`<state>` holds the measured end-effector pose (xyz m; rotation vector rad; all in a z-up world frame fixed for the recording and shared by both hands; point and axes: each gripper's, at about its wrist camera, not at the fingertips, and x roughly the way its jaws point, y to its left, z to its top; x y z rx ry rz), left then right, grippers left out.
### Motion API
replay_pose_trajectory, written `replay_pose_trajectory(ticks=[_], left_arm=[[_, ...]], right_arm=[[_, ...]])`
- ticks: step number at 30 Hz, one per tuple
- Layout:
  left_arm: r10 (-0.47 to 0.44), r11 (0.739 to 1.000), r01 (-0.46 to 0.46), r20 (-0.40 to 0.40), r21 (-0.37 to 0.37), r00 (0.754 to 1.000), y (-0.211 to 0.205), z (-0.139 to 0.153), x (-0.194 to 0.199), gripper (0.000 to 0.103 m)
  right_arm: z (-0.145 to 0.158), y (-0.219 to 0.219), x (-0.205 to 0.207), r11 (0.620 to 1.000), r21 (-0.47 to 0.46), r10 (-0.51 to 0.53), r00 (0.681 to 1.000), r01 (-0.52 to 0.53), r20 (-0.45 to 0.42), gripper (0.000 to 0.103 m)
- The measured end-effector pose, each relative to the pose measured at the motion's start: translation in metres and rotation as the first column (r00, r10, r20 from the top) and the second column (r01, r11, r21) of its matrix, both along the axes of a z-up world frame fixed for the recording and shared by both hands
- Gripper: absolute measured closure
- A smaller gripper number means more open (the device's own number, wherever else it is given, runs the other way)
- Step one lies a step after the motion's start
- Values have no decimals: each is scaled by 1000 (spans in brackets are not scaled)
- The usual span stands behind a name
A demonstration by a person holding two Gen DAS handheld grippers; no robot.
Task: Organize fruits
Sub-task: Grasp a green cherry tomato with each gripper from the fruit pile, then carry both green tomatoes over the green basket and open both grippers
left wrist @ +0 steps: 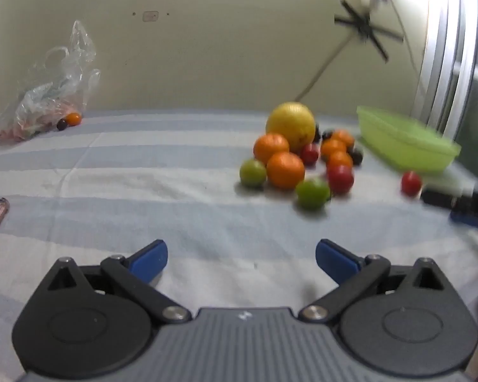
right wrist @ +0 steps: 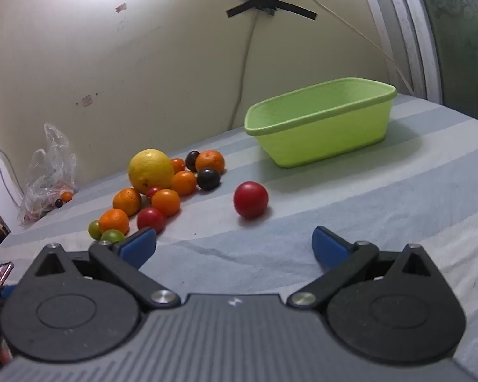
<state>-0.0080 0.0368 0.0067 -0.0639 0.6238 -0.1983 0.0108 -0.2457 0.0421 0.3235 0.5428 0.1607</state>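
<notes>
Lay scattered on the striped bedsheet (right wrist: 382, 210), not yet sorted: a pile of fruit (right wrist: 162, 191) toward the sheet's far edge by the wall, with one lone red fruit (right wrist: 250, 199) rolled apart from it, between the pile and the green basket (right wrist: 322, 133). Stood empty, that basket, near the far right corner of the sheet. Counted in the pile: a large yellow citrus (right wrist: 151, 170), several small oranges (right wrist: 165, 202), a few red ones, two green ones at the near side and a couple of dark plums (right wrist: 208, 179).

Hovered over the near part of the sheet, tilted downward, the right gripper (right wrist: 234, 243): spread as wide as it goes, nothing between the blue pads. Same for the left gripper (left wrist: 241, 259): fully apart, holding nothing, aimed at bare sheet with the pile well off to its upper right. Slumped at the far left corner, a clear plastic bag (left wrist: 44, 95) with two small fruits (left wrist: 69, 121) beside its mouth.

Judged light, round and smooth, the lone red fruit: likely to roll on the soft sheet if nudged, and likely thin-skinned, so best squeezed gently across its widest part with the pads level on either side. Judged heavier and nearly as broad as the spread pads, the yellow citrus; firm rind, so tolerant of a tighter grip. Probably softest of all, the plums
</notes>
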Motion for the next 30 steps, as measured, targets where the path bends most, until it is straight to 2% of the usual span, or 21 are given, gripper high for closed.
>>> replay_pose_trajectory(ticks=[3,4,5,6,8,9,12,15,18,21,25,27,30], left_arm=[[-38,996,37,-3,-84,999,19,13,18,16],[-69,992,66,-18,-109,997,25,17,28,29],[-99,986,95,-26,-139,995,31,20,40,42],[-115,981,109,-29,-162,993,35,21,49,46],[-157,967,145,-44,-211,987,42,20,71,54],[-185,958,169,-49,-232,981,42,19,79,54],[-256,935,236,-45,-264,966,41,15,96,54],[-286,943,276,-32,-187,958,31,12,100,54],[-319,936,306,-48,-175,947,27,6,106,66],[-335,928,318,-64,-192,940,31,-2,108,75],[-333,922,311,-60,-232,941,35,-8,113,76],[-320,924,298,-59,-238,945,37,-7,114,79],[-299,928,272,-72,-256,952,39,-5,108,80]], right_arm=[[3,6,-3,999,-16,46,998,-46,38,2],[5,9,-3,996,-26,81,995,-80,52,7],[6,17,-2,990,-46,134,989,-132,58,23],[8,27,0,979,-75,193,980,-189,51,41],[10,51,6,943,-136,308,951,-303,19,57],[11,63,8,920,-165,362,932,-355,15,62],[16,90,10,877,-249,435,899,-411,45,62],[16,105,16,838,-328,475,879,-436,46,62],[13,113,26,811,-363,495,869,-458,9,62],[8,113,34,801,-362,500,865,-476,-29,64],[2,119,41,810,-325,497,866,-488,-62,65],[1,120,46,820,-298,491,868,-488,-71,73],[3,117,38,824,-293,490,870,-485,-58,73]])
